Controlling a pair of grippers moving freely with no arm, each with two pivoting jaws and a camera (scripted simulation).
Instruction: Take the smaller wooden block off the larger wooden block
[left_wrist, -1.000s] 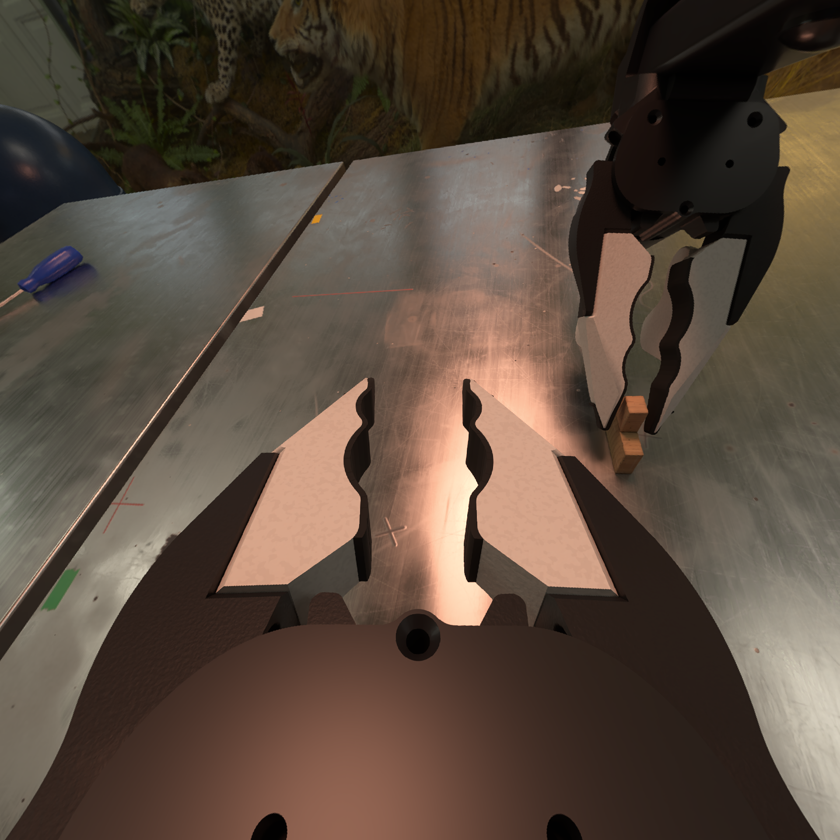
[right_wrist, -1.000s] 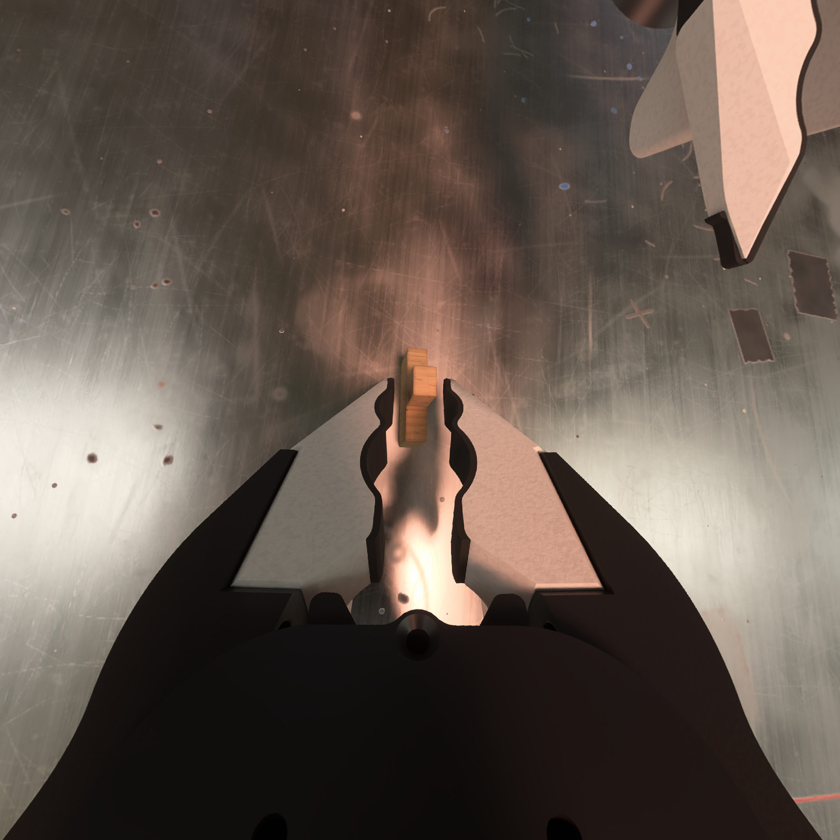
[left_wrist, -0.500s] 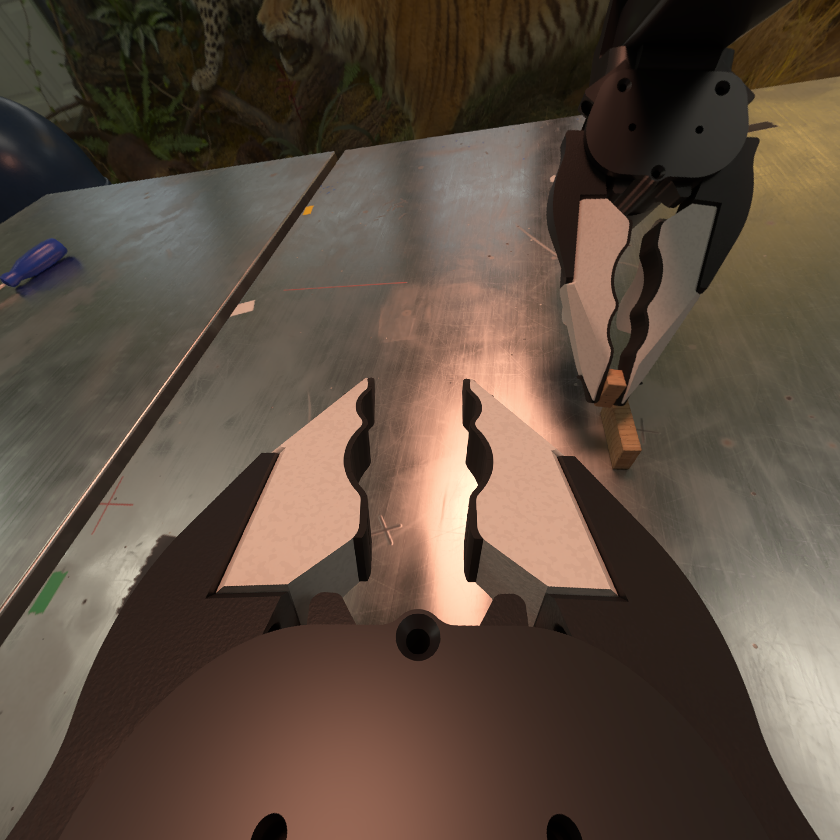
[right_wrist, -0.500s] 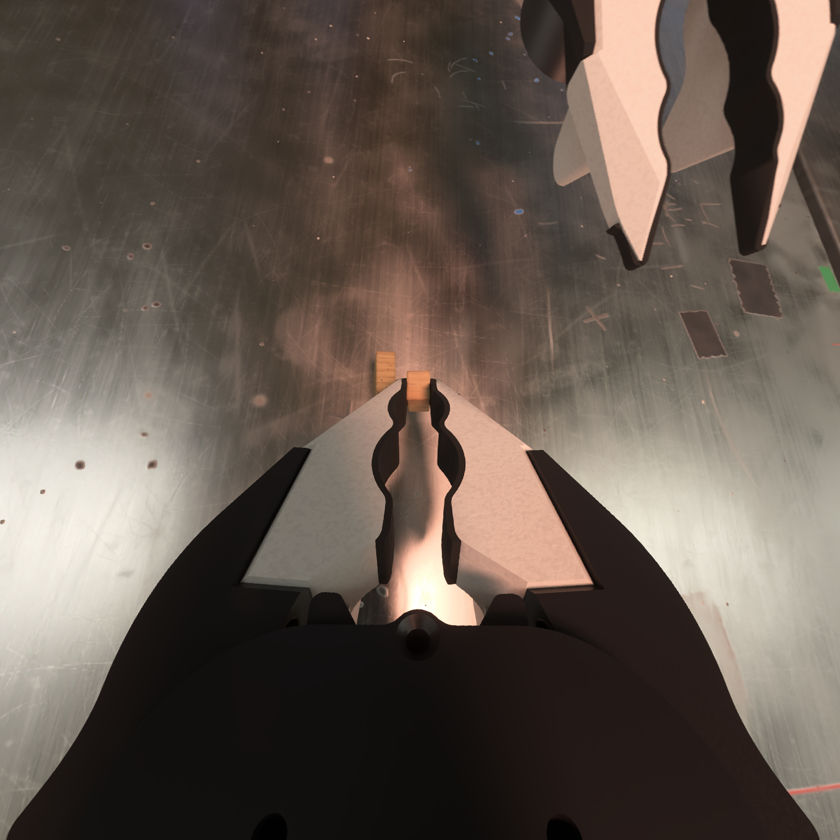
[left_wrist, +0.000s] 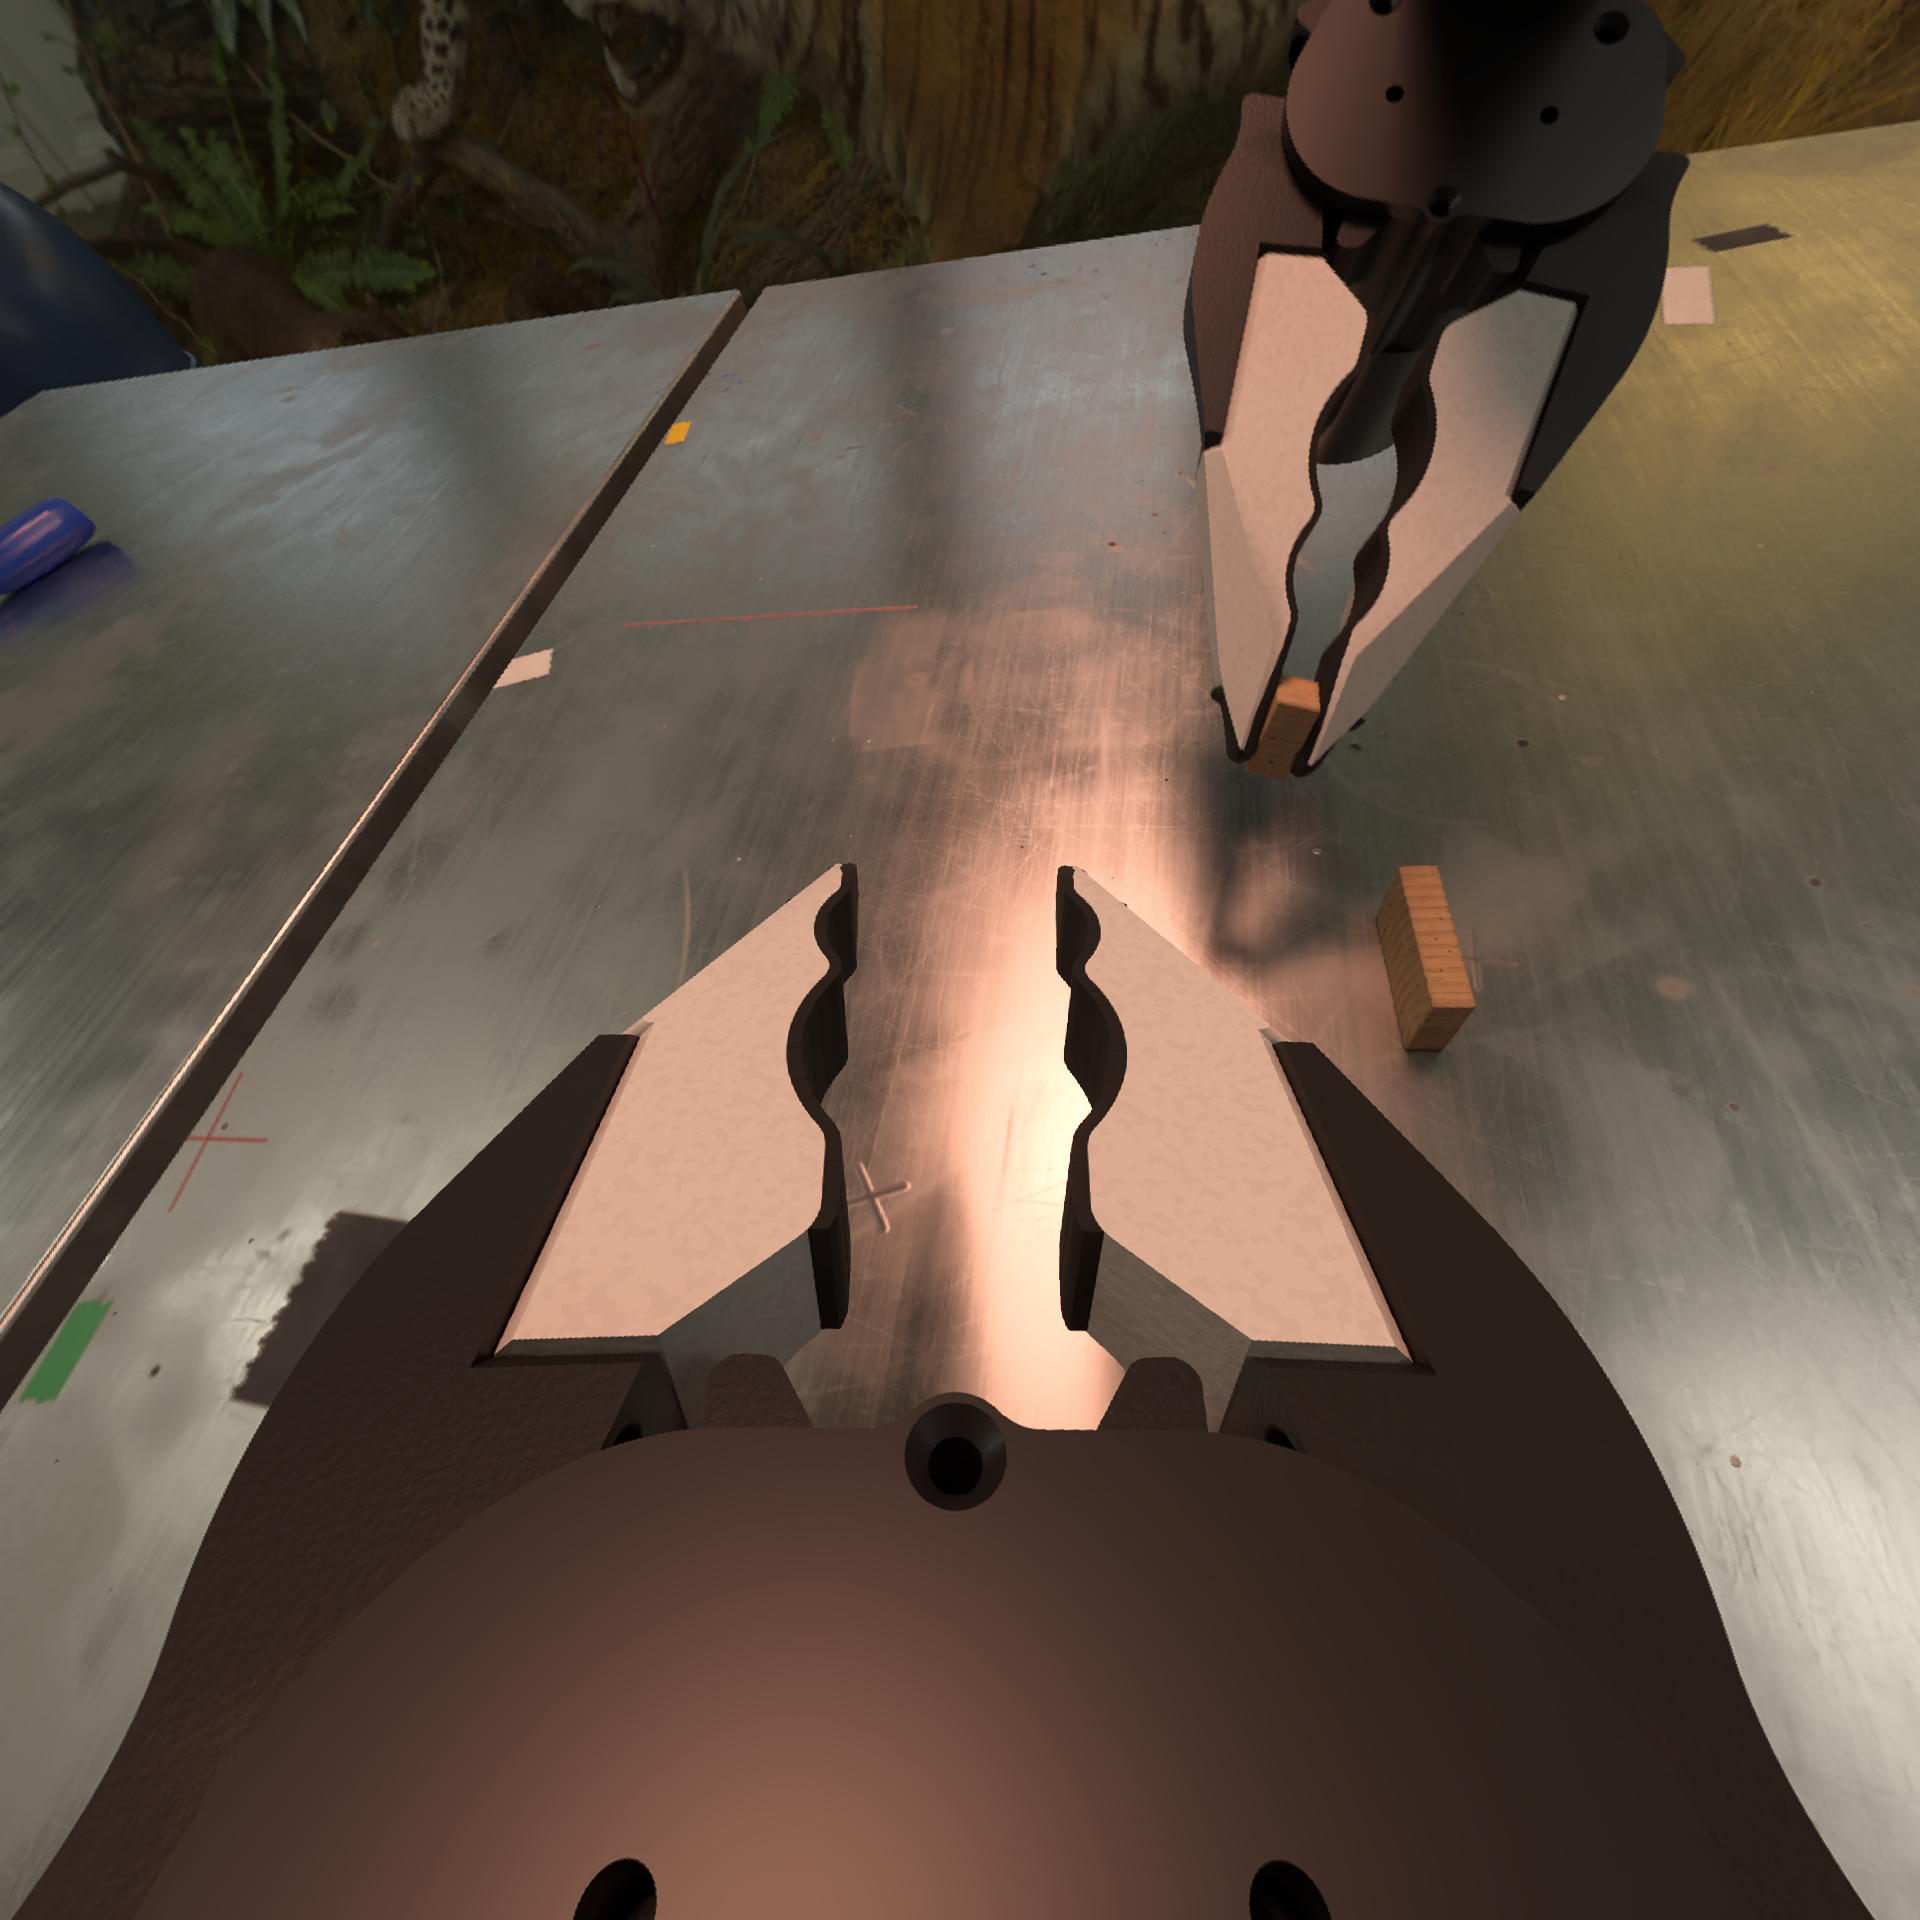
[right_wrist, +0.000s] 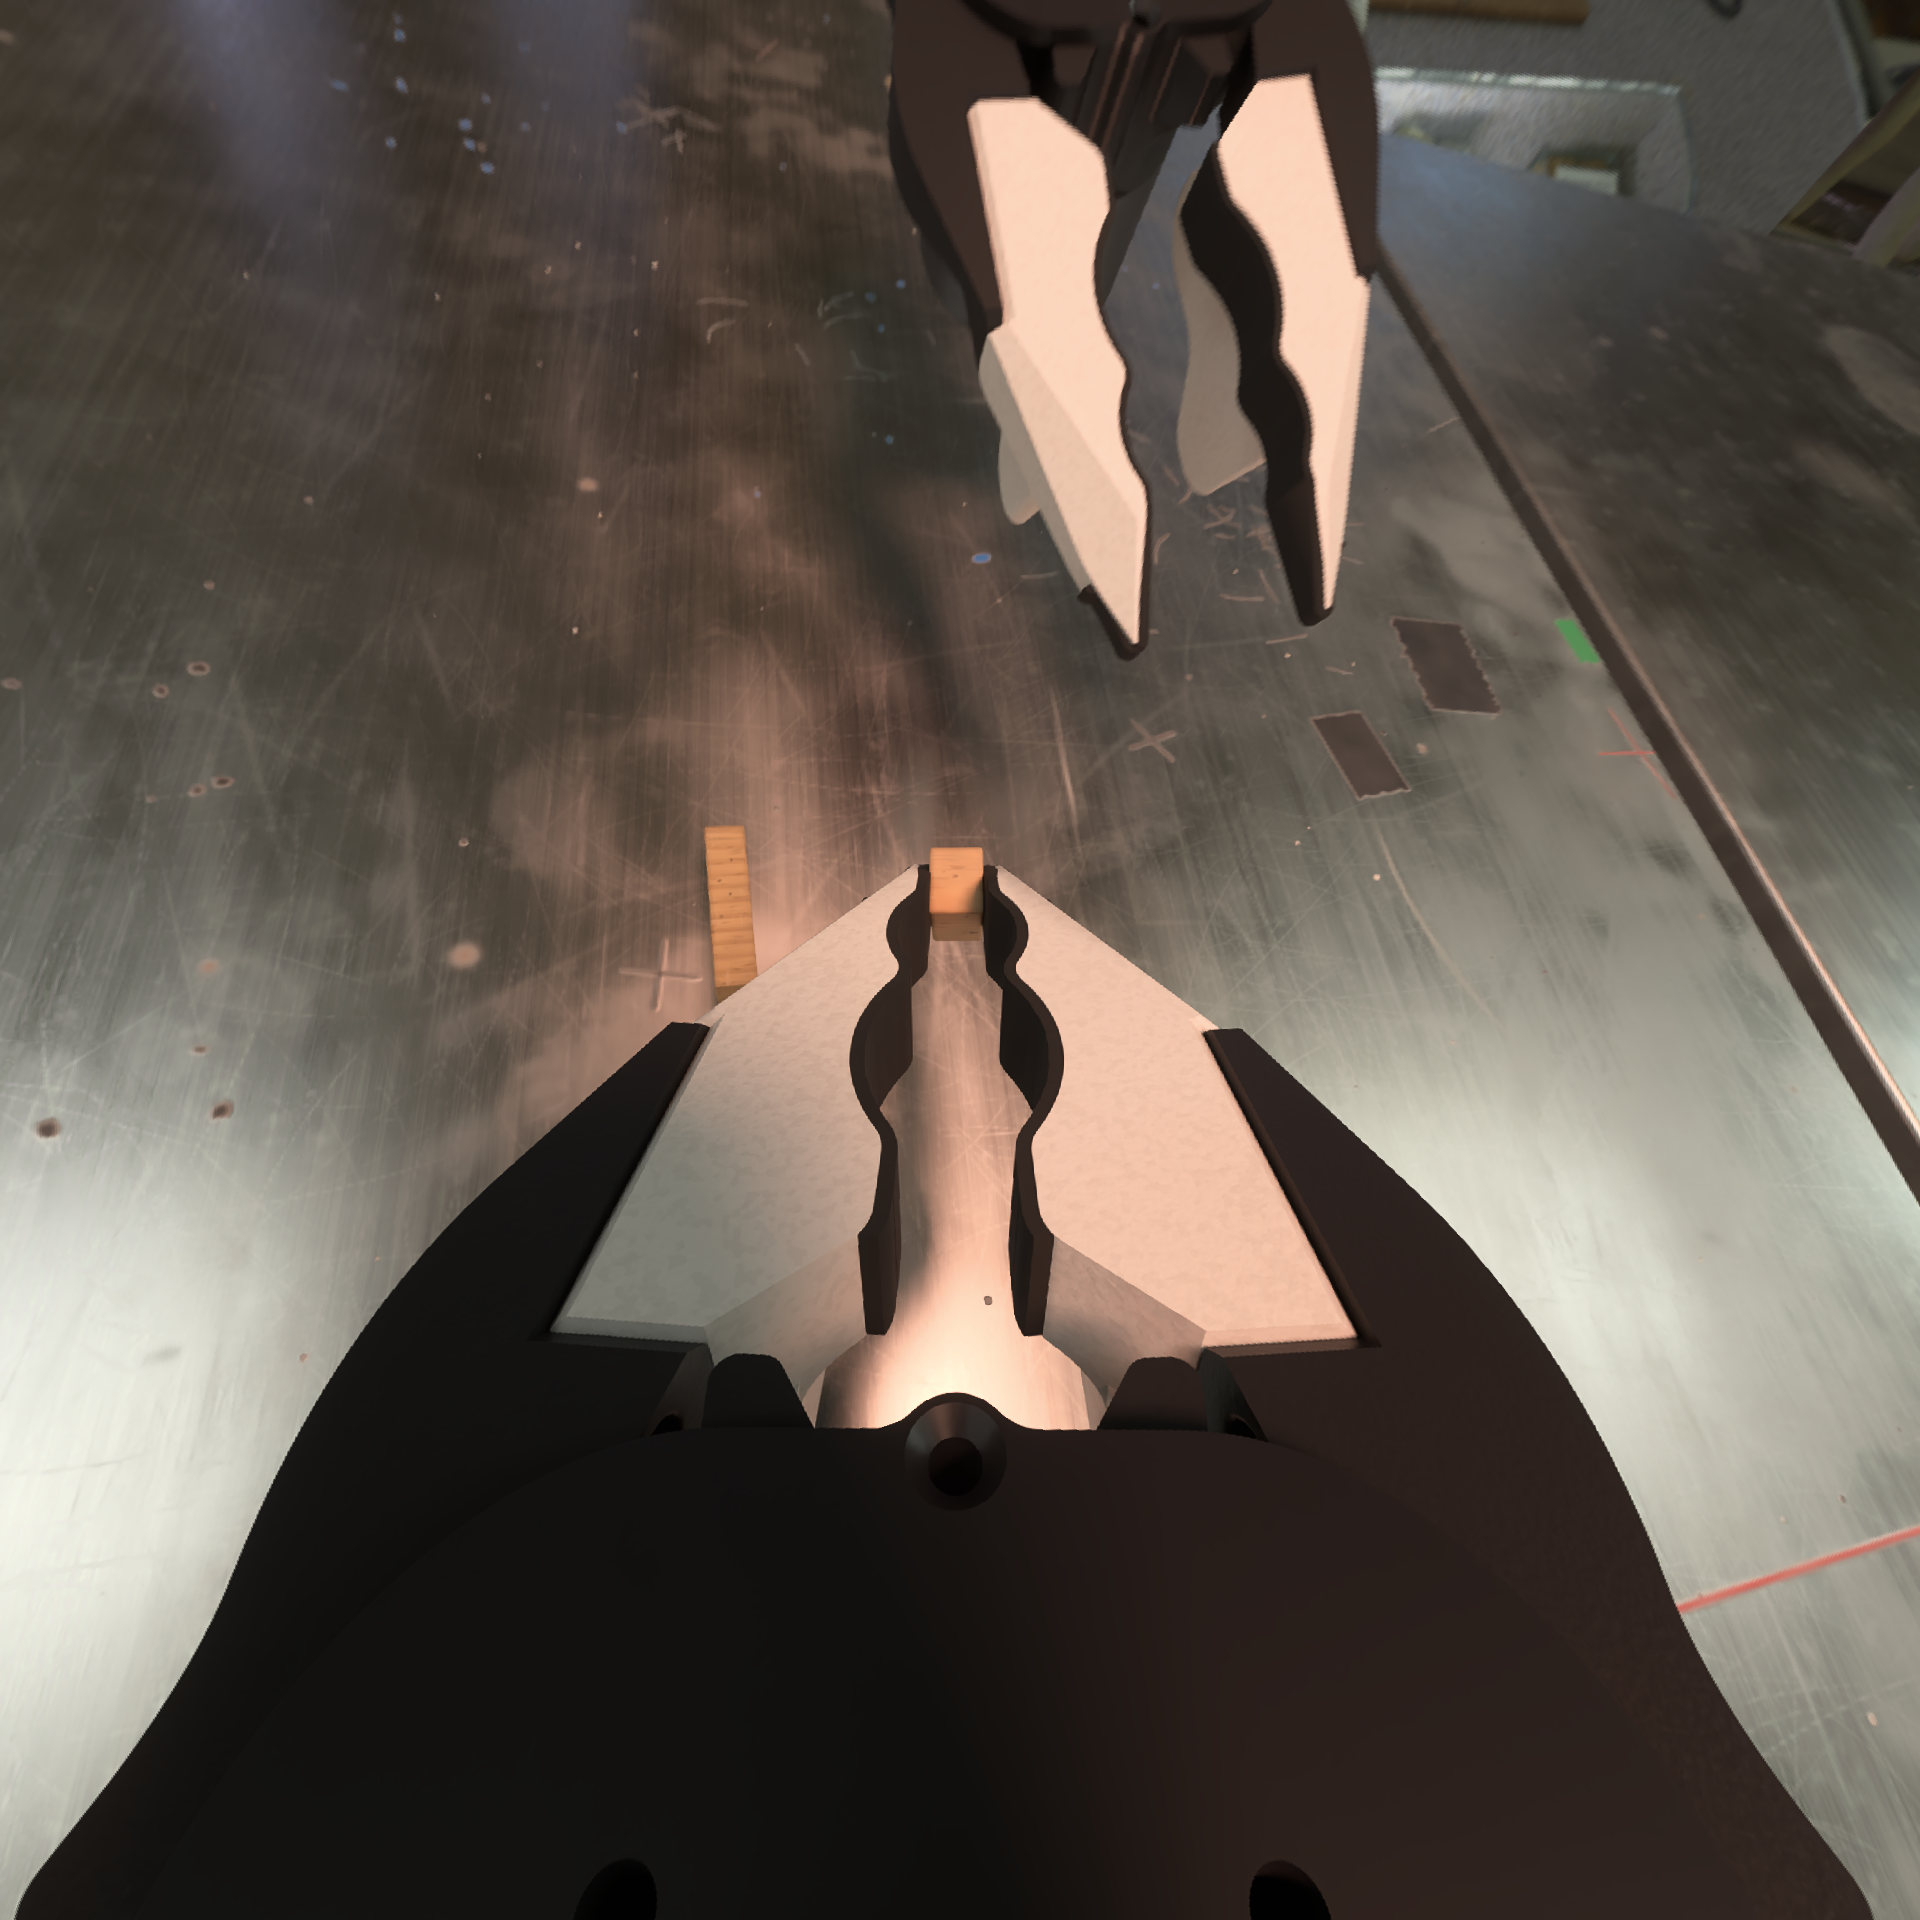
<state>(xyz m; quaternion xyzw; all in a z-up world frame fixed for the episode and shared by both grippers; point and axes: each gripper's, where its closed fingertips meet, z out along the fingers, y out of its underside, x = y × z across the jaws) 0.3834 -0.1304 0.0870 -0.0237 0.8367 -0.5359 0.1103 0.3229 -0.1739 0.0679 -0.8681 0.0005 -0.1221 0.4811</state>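
My right gripper (right_wrist: 956, 883) is shut on the smaller wooden block (right_wrist: 956, 883) at its fingertips. In the left wrist view the same gripper (left_wrist: 1280, 743) holds that block (left_wrist: 1284, 727) low over the metal table, at the upper right. The larger wooden block (left_wrist: 1425, 956) lies alone on the table, nearer and to the right; in the right wrist view it (right_wrist: 729, 906) lies just left of my fingers. My left gripper (left_wrist: 954, 883) is open and empty above the table; it also shows in the right wrist view (right_wrist: 1226, 623).
The metal table (left_wrist: 935, 468) has a seam (left_wrist: 416, 727) running along its left part. A blue tool (left_wrist: 42, 540) lies at the far left. Tape bits and marks dot the surface. A jungle backdrop stands behind the table's far edge.
My right gripper has shut on the smaller block, lifted it off the larger block and carried it away, farther and leftward in the left wrist view. The larger block stays on the table.
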